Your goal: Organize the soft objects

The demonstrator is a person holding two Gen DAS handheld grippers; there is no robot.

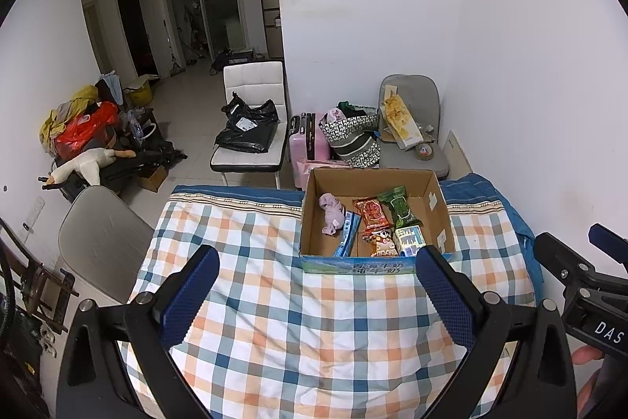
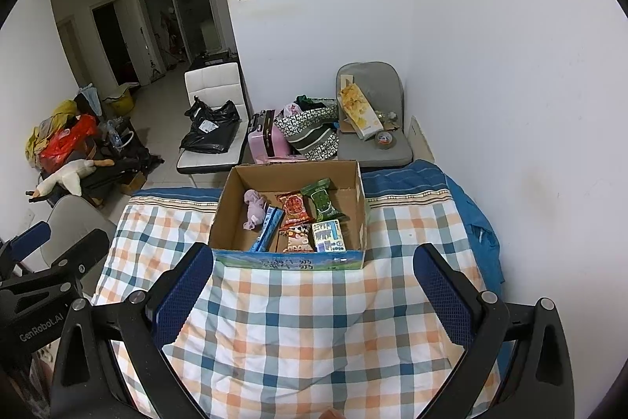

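— Grippers? Left (image 1: pixel 316 285) and right (image 2: pixel 312 281) both spread wide, empty, above the quilt (image 1: pixel 274 321).
— Sock (image 2: pixel 254 209)? Ahead of both; in the box (image 2: pixel 229 199), left of the snacks (image 2: pixel 294 209).

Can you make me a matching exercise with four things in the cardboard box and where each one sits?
Things:
1. pink cloth
2. red snack packet
3. green snack packet
4. blue and white carton

Places in the cardboard box:
A. near right corner
B. far left
C. far right of the group
D. middle, between the blue strip pack and the green packet

Pairs: 1-B, 2-D, 3-C, 4-A
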